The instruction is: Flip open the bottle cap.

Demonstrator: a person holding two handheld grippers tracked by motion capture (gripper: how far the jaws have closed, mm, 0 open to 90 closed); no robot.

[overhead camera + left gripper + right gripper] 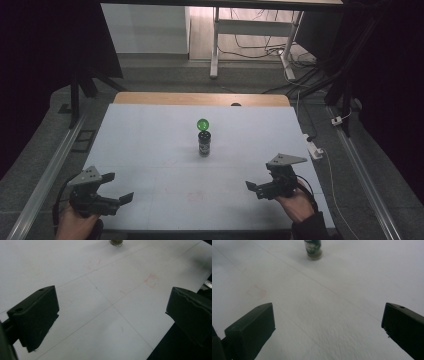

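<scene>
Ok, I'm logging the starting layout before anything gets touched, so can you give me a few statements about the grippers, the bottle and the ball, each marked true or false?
1. The left gripper is open and holds nothing. True.
2. The right gripper is shut on the dark bottle. False: it is open, near the table's front edge, well apart from the bottle.
3. The bottle stands upright near the middle of the white table. True.
4. The green ball lies beside the left gripper. False: it sits just behind the bottle, farther from the person.
5. Both grippers are near the person's side of the table, one on each side. True.
</scene>
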